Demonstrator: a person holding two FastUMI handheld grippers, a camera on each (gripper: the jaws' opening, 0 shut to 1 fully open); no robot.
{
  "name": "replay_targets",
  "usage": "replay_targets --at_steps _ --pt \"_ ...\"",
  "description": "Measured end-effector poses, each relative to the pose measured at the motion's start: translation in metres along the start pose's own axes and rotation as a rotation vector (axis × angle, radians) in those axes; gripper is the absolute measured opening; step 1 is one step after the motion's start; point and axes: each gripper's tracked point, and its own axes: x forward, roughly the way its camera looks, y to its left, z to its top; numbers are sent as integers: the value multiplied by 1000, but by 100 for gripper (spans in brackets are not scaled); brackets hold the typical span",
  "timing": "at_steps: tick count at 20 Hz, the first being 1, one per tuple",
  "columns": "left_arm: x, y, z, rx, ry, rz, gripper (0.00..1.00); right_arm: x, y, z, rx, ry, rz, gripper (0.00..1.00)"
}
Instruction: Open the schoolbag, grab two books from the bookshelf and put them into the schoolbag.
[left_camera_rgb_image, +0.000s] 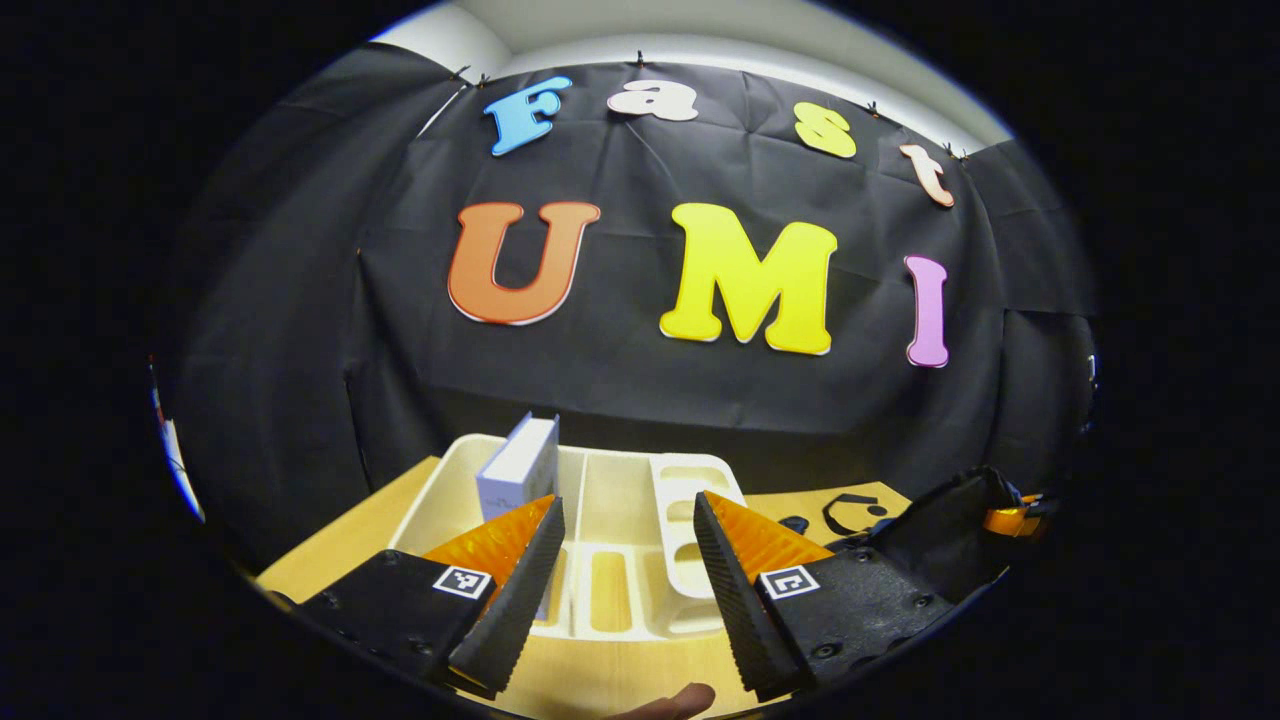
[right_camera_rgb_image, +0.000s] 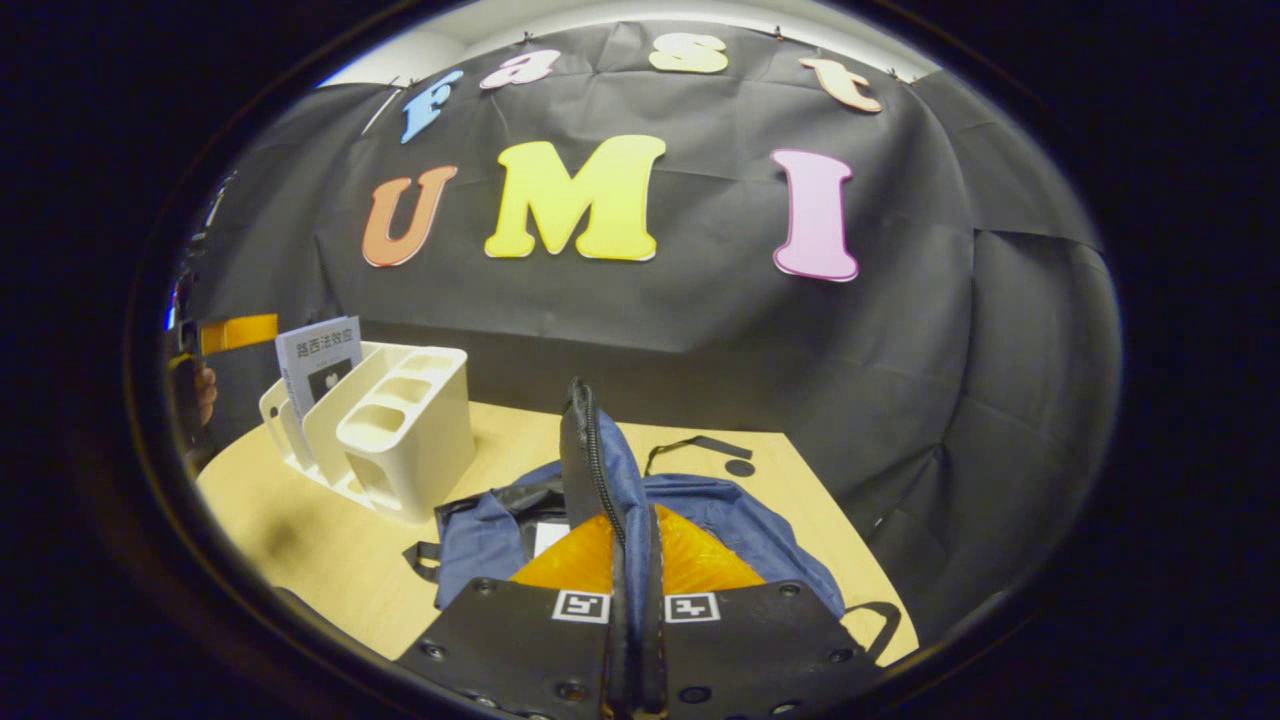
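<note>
The blue schoolbag (right_camera_rgb_image: 740, 530) lies on the wooden table. My right gripper (right_camera_rgb_image: 630, 530) is shut on its zipper-edged flap (right_camera_rgb_image: 585, 440) and holds that flap upright. Something white and flat (right_camera_rgb_image: 550, 537) shows inside the bag's opening. The cream bookshelf (right_camera_rgb_image: 420, 440) stands at the left of the right gripper view with one white book (right_camera_rgb_image: 318, 365) upright in it. In the left gripper view my left gripper (left_camera_rgb_image: 628, 500) is open just in front of the bookshelf (left_camera_rgb_image: 450, 480), with the book (left_camera_rgb_image: 520, 465) slightly left of the gap. The bag (left_camera_rgb_image: 950, 530) is at the right there.
Black straps (right_camera_rgb_image: 690, 445) trail from the bag across the table (right_camera_rgb_image: 300, 540) toward the back wall. The black cloth wall stands close behind the shelf. A fingertip (left_camera_rgb_image: 680, 700) shows at the bottom of the left gripper view.
</note>
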Motion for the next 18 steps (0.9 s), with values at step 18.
replay_targets --at_steps 18 --pt "117 74 -17 209 423 122 80 -14 -7 -7 9 18 19 5"
